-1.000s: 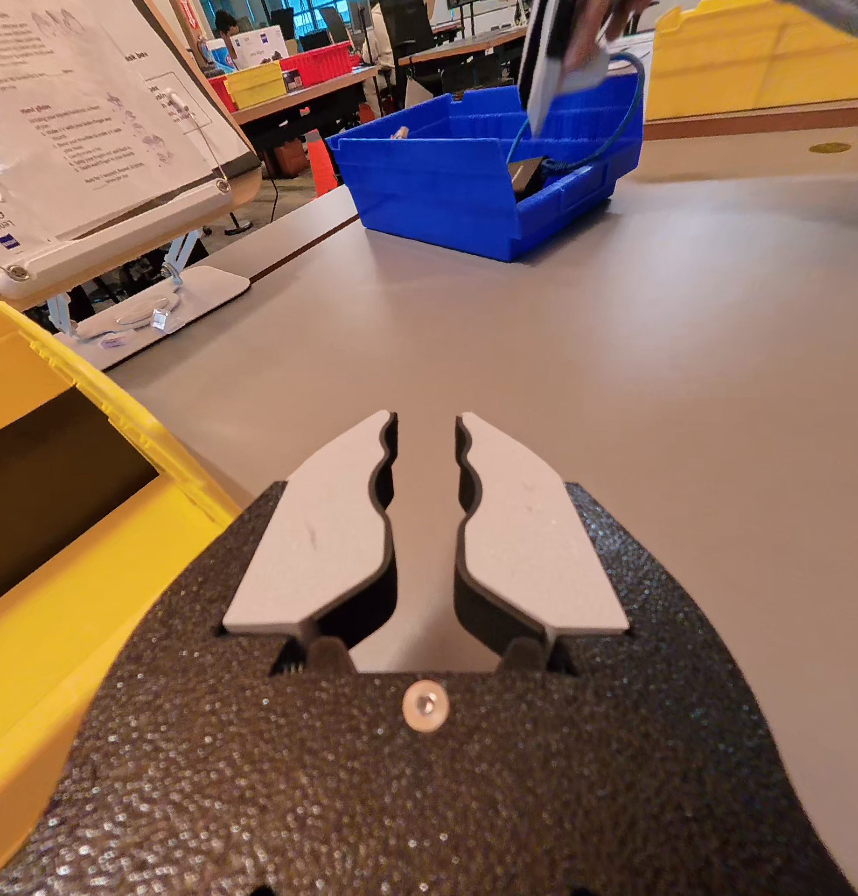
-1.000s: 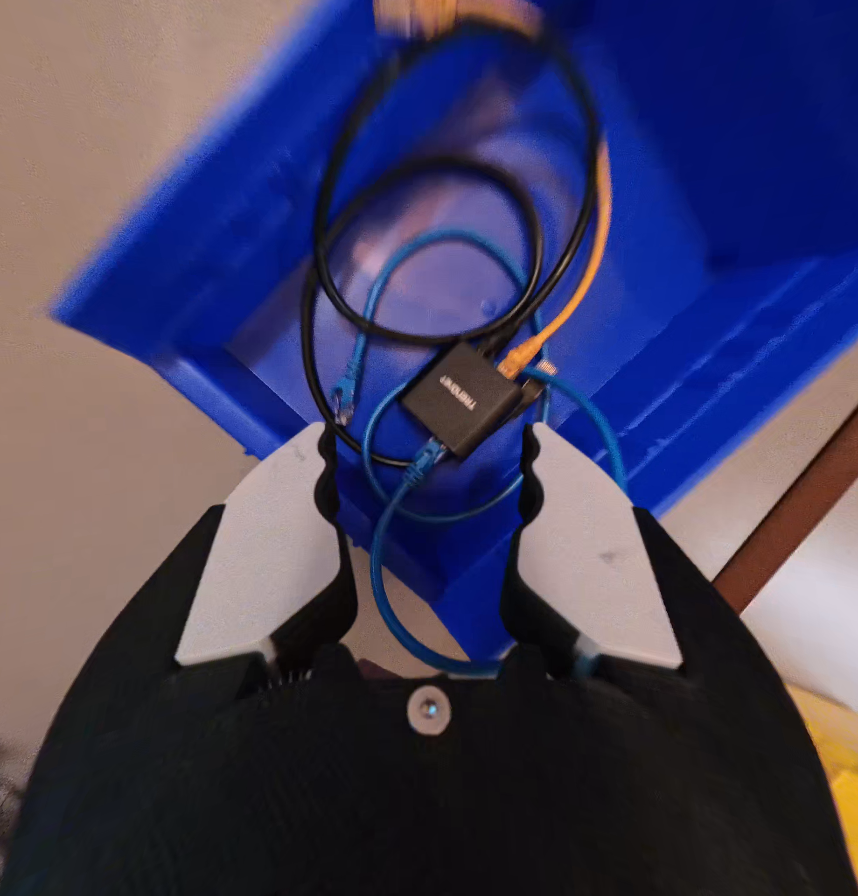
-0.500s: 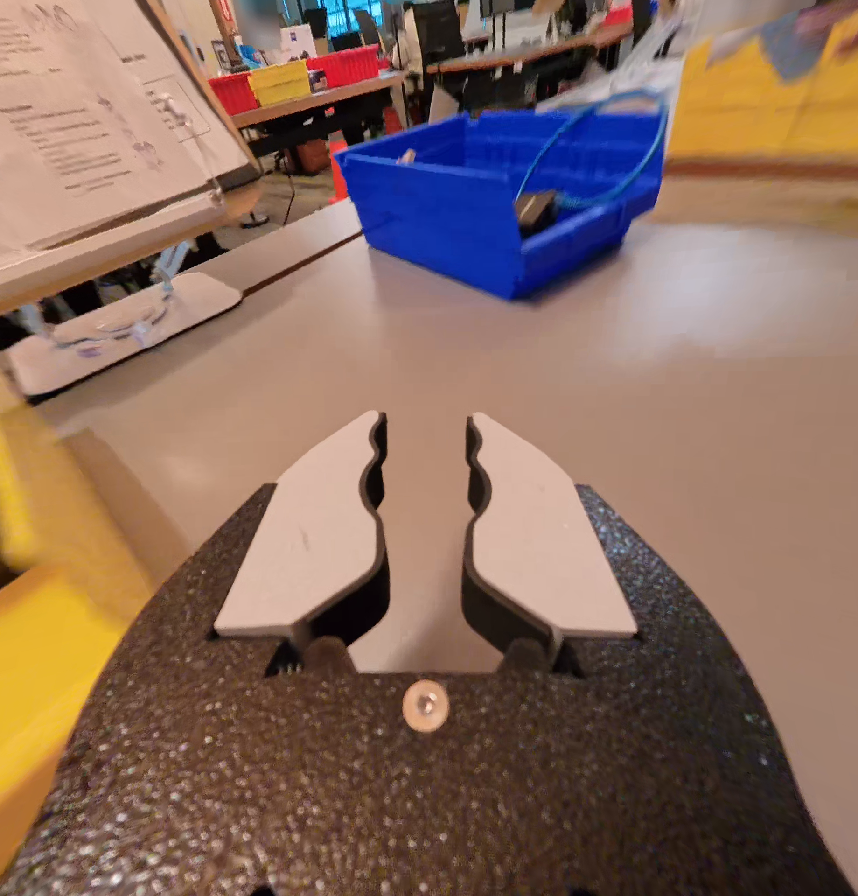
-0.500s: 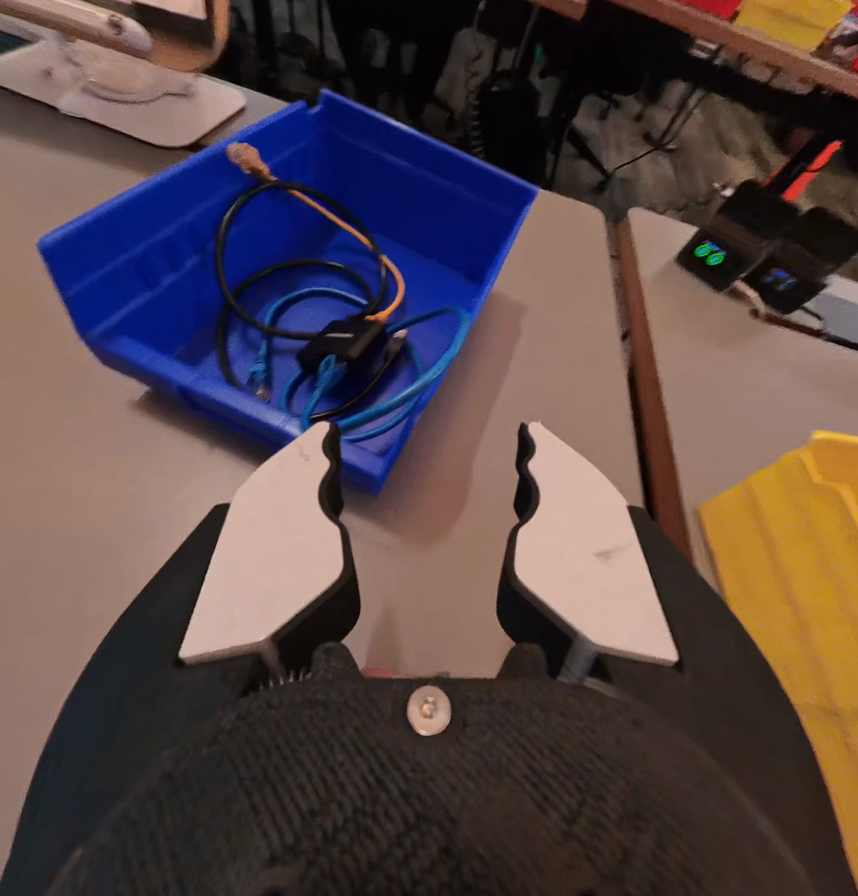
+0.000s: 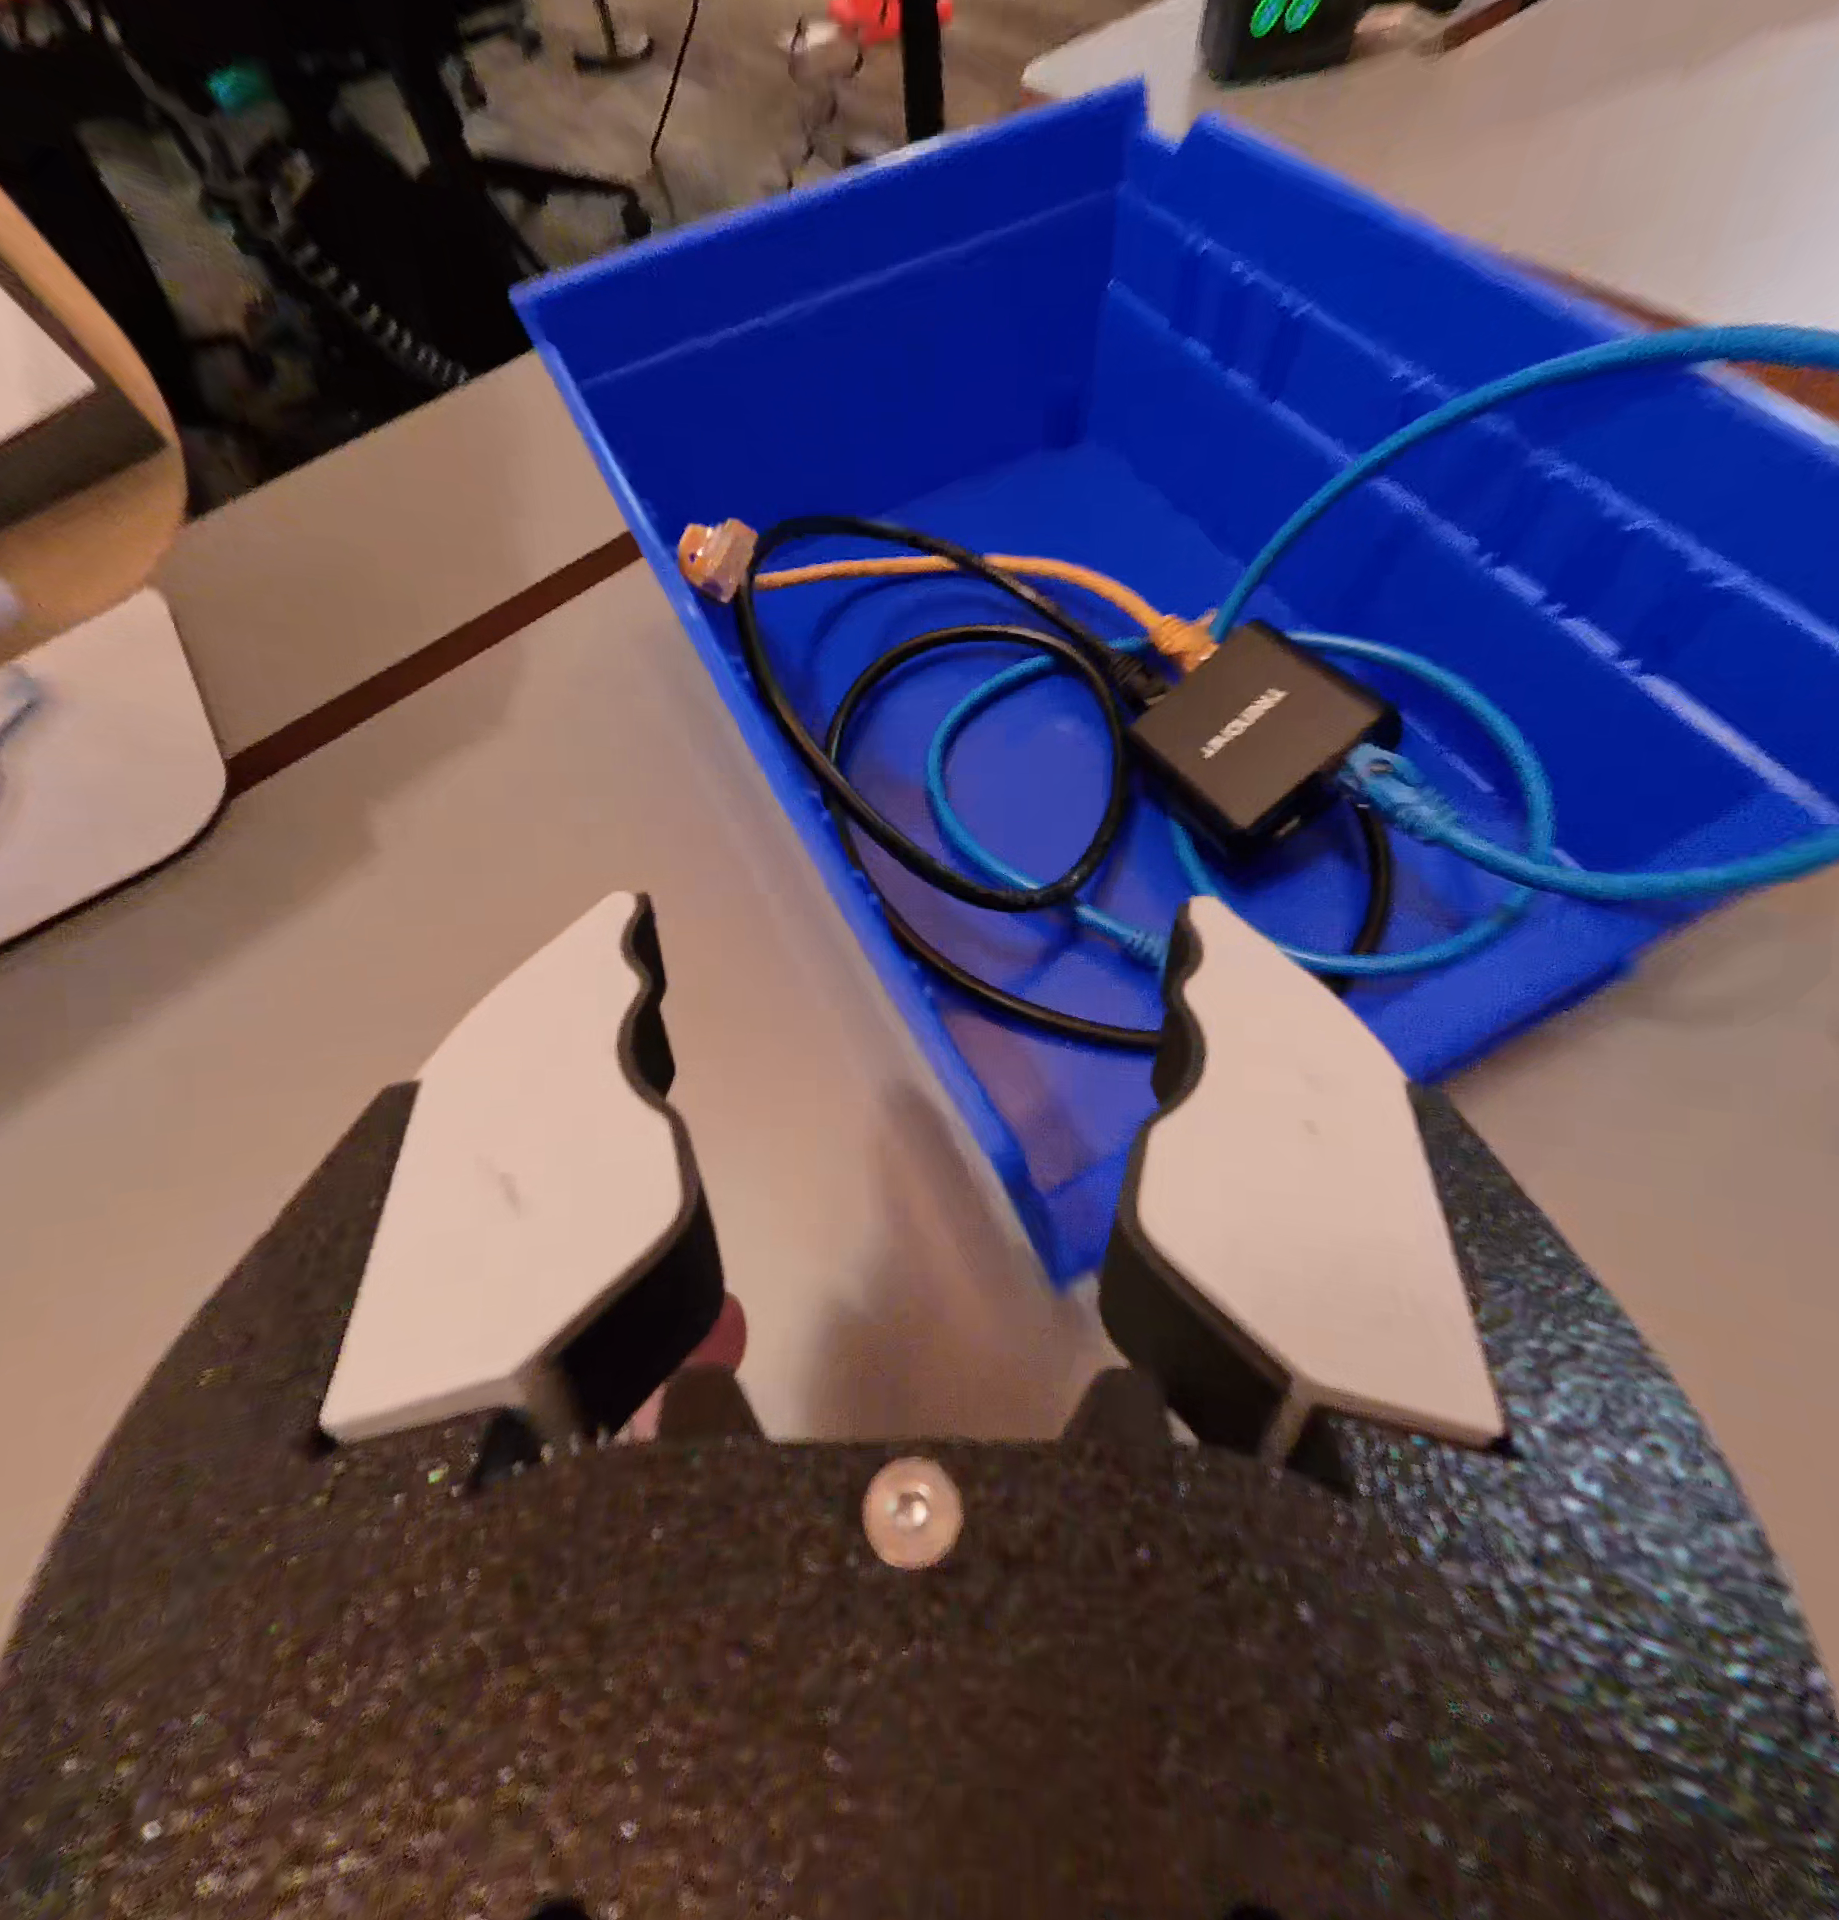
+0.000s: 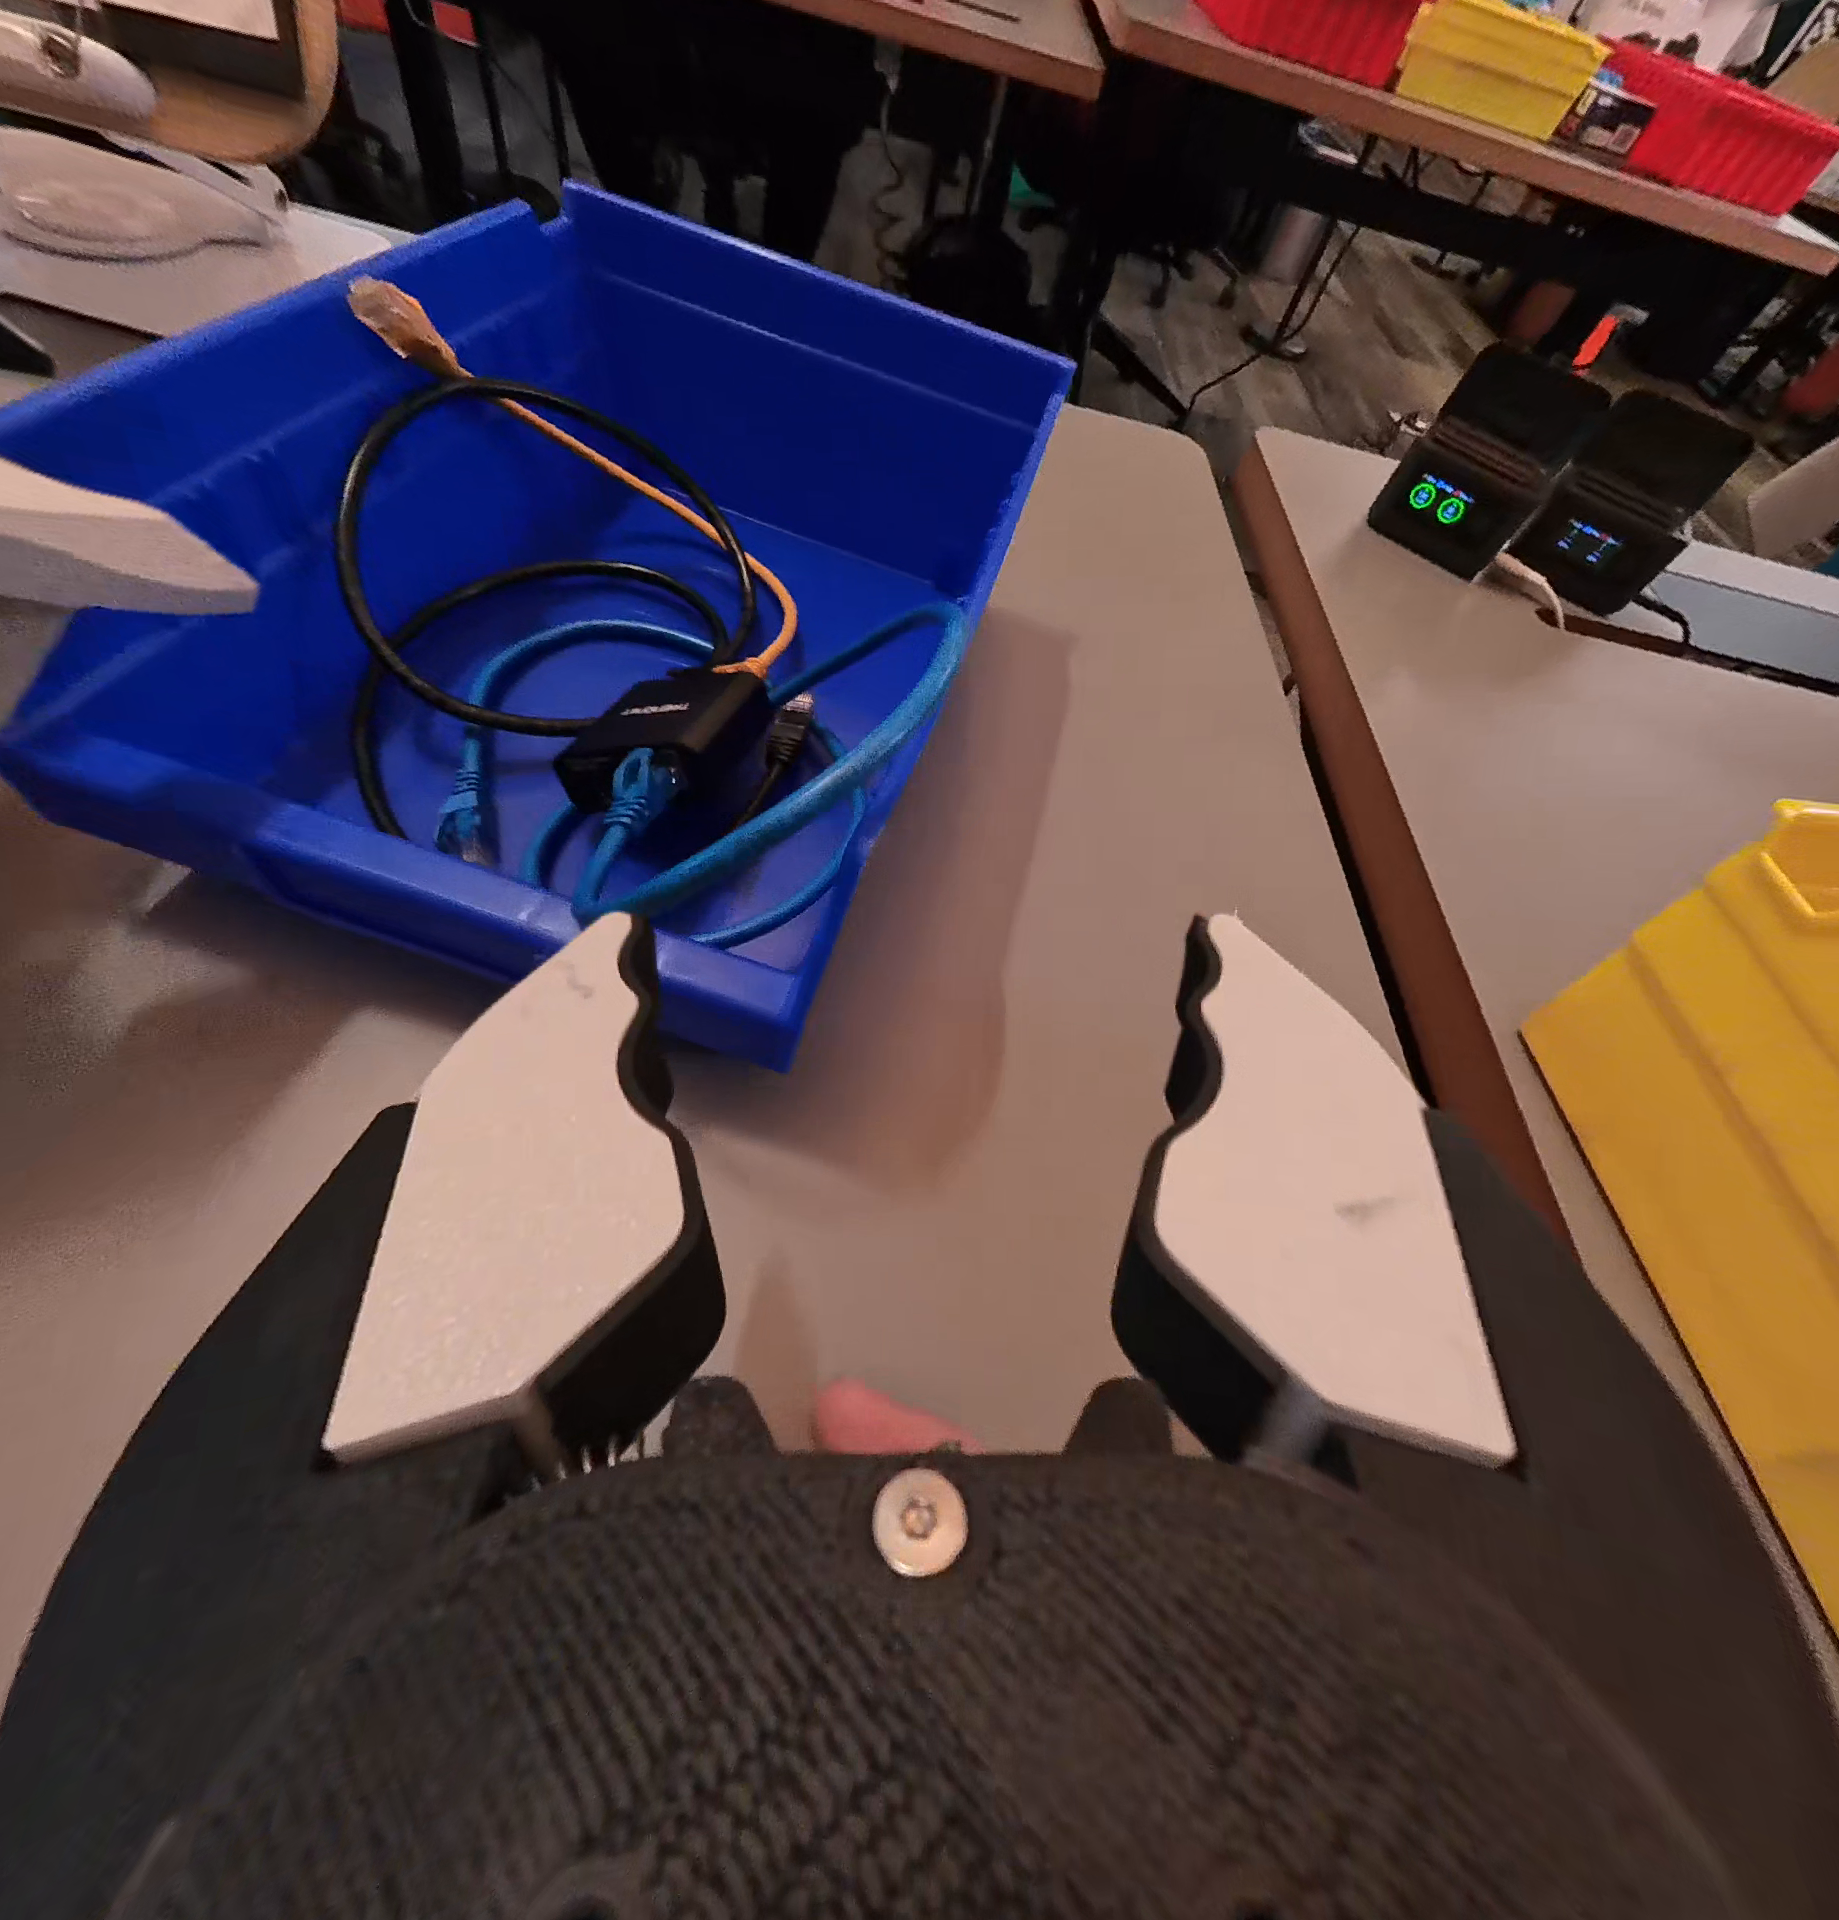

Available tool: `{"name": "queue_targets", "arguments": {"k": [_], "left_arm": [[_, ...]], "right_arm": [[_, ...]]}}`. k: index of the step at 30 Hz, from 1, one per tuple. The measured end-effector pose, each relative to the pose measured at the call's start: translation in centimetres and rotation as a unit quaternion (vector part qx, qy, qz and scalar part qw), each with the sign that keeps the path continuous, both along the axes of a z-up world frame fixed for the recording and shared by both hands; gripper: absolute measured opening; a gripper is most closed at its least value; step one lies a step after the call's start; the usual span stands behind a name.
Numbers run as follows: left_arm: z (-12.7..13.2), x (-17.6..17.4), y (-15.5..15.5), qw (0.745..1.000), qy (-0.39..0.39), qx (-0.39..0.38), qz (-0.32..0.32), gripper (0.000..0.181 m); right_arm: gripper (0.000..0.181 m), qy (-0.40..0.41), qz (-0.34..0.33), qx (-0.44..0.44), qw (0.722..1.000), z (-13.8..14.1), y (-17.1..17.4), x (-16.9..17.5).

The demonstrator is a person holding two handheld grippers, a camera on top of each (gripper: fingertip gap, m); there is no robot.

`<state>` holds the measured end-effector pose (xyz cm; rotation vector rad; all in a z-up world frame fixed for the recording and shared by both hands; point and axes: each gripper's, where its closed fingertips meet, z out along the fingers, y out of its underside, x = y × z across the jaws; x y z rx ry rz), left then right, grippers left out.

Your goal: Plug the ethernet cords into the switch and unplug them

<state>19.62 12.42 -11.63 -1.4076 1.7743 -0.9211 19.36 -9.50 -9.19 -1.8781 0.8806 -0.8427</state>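
Observation:
A small black switch lies in a blue bin, also seen in the right wrist view as the switch in the bin. Blue cords, a black cord and an orange cord coil around it; their ends sit at the switch, and I cannot tell which are plugged in. One blue cord hangs over the bin's rim. My left gripper is open and empty above the bin's near corner. My right gripper is open and empty over the table, beside the bin.
A yellow bin stands at the right. Two small black devices with lit screens sit on the adjoining table. A white stand base is at the left. One finger of the left gripper shows at the right view's left edge. The small black switch sits 10 cm or so from the ends of my left fingers. Look for it in the right wrist view too.
My left gripper rose from low over the table, came up to the bin and opened wider. My right gripper pulled back out of the bin, left the blue cord and now hovers beside it.

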Motion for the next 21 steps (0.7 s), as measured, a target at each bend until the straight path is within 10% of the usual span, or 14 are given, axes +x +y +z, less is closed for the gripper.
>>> {"name": "queue_targets", "arguments": {"k": [13, 21], "left_arm": [[-2.4, 1.0, 4.4, 0.999, 0.019, 0.027, 0.027, 0.009], [-2.5, -10.9, 9.6, 0.999, 0.028, 0.021, -0.019, 0.008]], "right_arm": [[0.094, 0.002, 0.065, -0.006, 0.998, 0.9, 2.7, -1.6], [0.093, -0.068, 0.157, 0.035, 0.985, 7.3, 6.6, -6.4]]}}
